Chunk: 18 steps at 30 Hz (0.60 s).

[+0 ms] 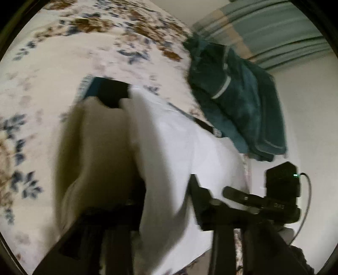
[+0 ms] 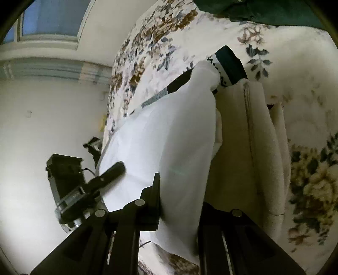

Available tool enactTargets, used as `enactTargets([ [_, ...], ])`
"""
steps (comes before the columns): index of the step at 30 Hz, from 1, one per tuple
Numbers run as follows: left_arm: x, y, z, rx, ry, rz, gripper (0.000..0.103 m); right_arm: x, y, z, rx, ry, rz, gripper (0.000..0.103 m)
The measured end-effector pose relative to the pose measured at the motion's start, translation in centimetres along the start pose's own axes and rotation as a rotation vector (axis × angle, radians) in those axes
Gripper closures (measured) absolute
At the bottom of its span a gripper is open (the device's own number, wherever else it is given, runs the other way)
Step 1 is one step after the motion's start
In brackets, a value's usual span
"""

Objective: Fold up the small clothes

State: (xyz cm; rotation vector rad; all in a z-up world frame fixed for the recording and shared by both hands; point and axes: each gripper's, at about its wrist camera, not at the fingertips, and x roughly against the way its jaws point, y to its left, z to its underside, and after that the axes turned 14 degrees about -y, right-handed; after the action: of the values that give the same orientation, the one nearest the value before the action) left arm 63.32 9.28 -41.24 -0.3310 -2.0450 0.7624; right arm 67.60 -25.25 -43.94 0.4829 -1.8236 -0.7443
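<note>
A white garment (image 1: 169, 152) with dark and teal trim hangs folded over between both grippers above a floral bedspread (image 1: 52, 69). My left gripper (image 1: 166, 190) is shut on the white cloth, which drapes between its fingers (image 1: 196, 190). The right gripper shows at the lower right of the left wrist view (image 1: 253, 201). In the right wrist view my right gripper (image 2: 181, 203) is shut on the same white garment (image 2: 179, 137), with cream fabric (image 2: 249, 148) alongside. The left gripper shows at the left (image 2: 88, 186).
A dark teal blanket (image 1: 232, 101) lies bunched on the bed near the wall. A white wall (image 2: 42, 127) and a window (image 2: 50, 19) sit beyond the bed edge. The floral bedspread (image 2: 306, 95) spreads around the garment.
</note>
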Motion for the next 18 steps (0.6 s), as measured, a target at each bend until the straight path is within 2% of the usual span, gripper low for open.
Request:
enactTargets([
  [1,0.8,-0.4,0.1,-0.019,-0.022,-0.032,0.066,0.2,0.4,0.0,0.015,0.007,0.033,0.079],
  [3,2.2,-1.3,0.2,-0.095,-0.072,-0.133,0.061,1.0,1.7,0.0,0.094,0.005,0.159,0.074],
  [4,3.1,-1.9,0.2,-0.142,-0.104,-0.206,0.055,1.4,2.1,0.4,0.122,-0.001,0.209,0.061],
  [5,3.9,-2.3,0.4,-0.165,-0.132,-0.236,0.053,1.8,2.8,0.8,0.170,-0.016,0.284,0.054],
  [6,4.4,-2.7,0.5,-0.190,-0.157,-0.265,0.051,2.4,3.7,1.5,0.229,-0.035,0.385,0.052],
  [7,5.3,-3.5,1.0,-0.233,-0.182,-0.311,0.038,2.8,4.4,2.1,0.261,-0.052,0.443,0.044],
  [8,5.7,-4.1,1.3,-0.262,-0.193,-0.337,0.015,3.3,4.8,2.8,0.276,-0.071,0.492,0.030],
  [9,6.0,-4.5,1.7,-0.292,-0.201,-0.362,0.007,3.9,5.3,3.8,0.289,-0.089,0.559,0.022],
  [10,6.6,-5.3,2.3,-0.331,-0.213,-0.394,0.001,4.6,5.7,4.8,0.297,-0.109,0.604,0.008],
  [11,7.1,-5.9,2.8,-0.358,-0.219,-0.411,0.001,5.2,6.0,5.3,0.300,-0.121,0.626,0.001],
  [14,8.2,-7.6,4.0,-0.409,-0.217,-0.456,0.001,7.9,7.5,7.9,0.326,-0.183,0.721,0.000],
  [18,11.0,-10.1,5.9,-0.443,-0.245,-0.462,0.000,12.4,10.3,10.4,0.349,-0.264,0.772,0.000],
])
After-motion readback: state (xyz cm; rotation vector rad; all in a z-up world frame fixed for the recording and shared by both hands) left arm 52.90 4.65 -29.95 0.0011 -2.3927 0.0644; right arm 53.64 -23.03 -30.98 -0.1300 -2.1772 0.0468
